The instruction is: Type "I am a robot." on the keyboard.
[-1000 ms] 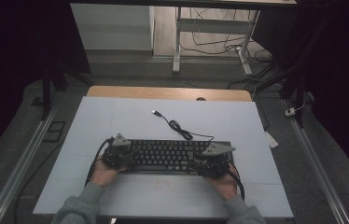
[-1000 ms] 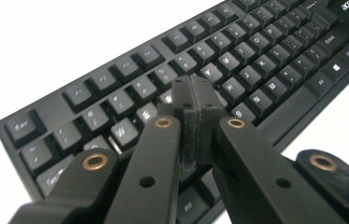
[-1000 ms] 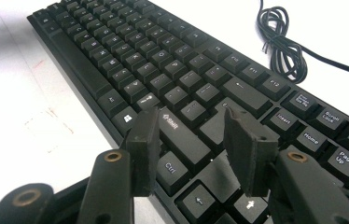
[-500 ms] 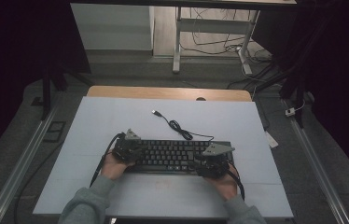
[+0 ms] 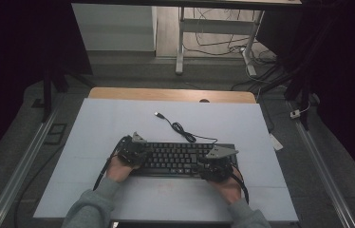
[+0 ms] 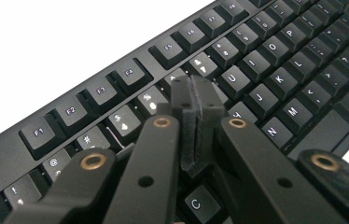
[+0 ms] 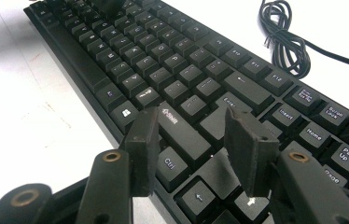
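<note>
Each gripper, left point(image 5: 135, 153) and right point(image 5: 215, 167), was black, with two flat arms fastened by brass-coloured rivets and small screws, ending in thick rubber-like pads point(image 7: 245, 142). A grey three-cornered plate point(image 5: 221, 152) sat on top. The sleeves point(image 5: 88, 208) were grey.

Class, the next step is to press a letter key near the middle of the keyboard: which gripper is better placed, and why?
Left. The left gripper has its jaws shut into one narrow tip over the letter rows of the keyboard. The right gripper has jaws apart, over Shift and Ctrl.
</note>
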A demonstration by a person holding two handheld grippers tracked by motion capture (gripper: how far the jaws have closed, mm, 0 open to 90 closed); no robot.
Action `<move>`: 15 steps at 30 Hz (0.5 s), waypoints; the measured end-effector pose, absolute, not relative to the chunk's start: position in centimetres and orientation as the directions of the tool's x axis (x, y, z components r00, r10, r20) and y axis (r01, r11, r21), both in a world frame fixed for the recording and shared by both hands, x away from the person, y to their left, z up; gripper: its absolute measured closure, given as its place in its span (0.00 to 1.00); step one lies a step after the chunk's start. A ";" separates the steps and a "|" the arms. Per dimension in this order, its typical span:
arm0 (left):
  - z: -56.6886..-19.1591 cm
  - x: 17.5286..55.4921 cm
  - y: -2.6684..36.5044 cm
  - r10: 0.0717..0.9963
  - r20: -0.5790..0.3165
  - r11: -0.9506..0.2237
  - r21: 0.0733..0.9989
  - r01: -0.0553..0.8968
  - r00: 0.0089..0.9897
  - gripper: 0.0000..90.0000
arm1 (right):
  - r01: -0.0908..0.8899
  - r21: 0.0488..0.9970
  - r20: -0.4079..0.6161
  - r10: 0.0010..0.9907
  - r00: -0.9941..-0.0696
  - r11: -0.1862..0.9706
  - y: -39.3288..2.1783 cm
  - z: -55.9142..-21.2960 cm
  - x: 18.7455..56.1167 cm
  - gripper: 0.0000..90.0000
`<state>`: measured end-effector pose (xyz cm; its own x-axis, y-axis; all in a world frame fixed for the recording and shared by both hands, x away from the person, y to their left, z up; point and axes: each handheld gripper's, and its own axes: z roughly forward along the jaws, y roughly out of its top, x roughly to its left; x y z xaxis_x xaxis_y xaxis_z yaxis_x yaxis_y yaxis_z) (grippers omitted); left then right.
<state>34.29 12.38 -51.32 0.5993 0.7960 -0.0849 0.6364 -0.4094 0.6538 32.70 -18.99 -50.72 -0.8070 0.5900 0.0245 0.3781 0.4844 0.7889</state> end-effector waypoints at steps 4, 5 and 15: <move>-51.4 34.4 12.3 0.796 -0.086 -0.409 0.652 0.638 0.599 0.97 | 0.378 0.789 0.024 0.591 -0.806 0.484 -19.0 -50.7 32.7 0.61; -51.4 34.4 12.3 0.795 -0.086 -0.411 0.652 0.637 0.600 0.97 | 0.378 0.789 0.024 0.591 -0.806 0.484 -19.0 -50.7 32.7 0.61; -51.6 34.4 12.2 0.794 -0.082 -0.418 0.644 0.640 0.602 0.98 | 0.377 0.790 0.023 0.590 -0.807 0.484 -19.0 -50.7 32.7 0.61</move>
<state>34.38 12.20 -51.58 0.6018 0.7945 -0.0818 0.6400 -0.4184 0.6445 32.69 -18.97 -50.73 -0.8067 0.5904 0.0233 0.3771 0.4841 0.7896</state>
